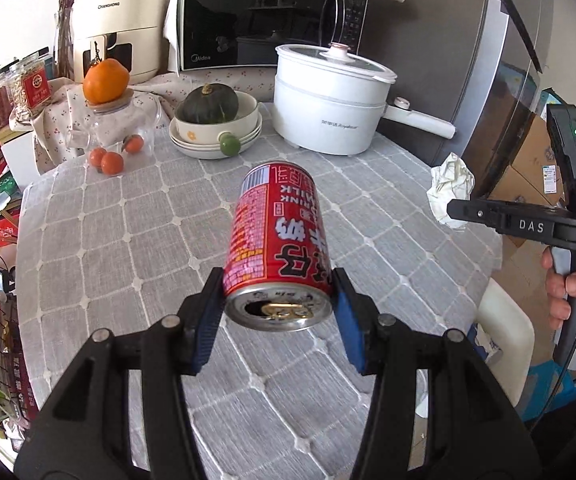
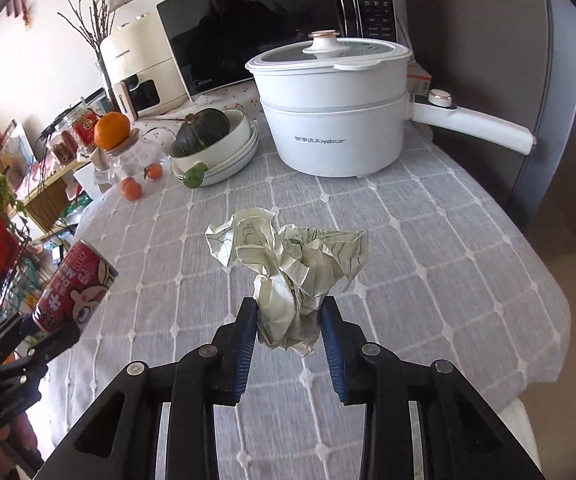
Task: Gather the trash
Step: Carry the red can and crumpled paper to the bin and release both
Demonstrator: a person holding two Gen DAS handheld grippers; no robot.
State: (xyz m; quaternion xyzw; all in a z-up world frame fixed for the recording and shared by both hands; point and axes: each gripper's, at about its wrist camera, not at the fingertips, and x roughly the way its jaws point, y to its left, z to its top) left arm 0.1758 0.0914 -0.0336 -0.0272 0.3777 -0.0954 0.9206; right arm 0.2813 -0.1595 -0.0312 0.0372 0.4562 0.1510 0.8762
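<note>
My left gripper (image 1: 278,300) is shut on a red milk-drink can (image 1: 278,236), held by its opened top end above the grey checked tablecloth (image 1: 128,240). The can also shows in the right wrist view (image 2: 74,288) at the far left. My right gripper (image 2: 288,320) is shut on a crumpled ball of white paper (image 2: 291,268) and holds it over the table. In the left wrist view the paper (image 1: 449,188) hangs off the right gripper's tip (image 1: 453,210) at the right edge of the table.
A white Royalstar pot (image 1: 327,104) with a long handle stands at the back. A stack of bowls with a dark squash (image 1: 212,116), several small oranges (image 1: 108,160), a glass jar, a microwave (image 1: 268,16) and an air fryer (image 1: 120,24) line the back. A grey fridge (image 1: 467,60) stands right.
</note>
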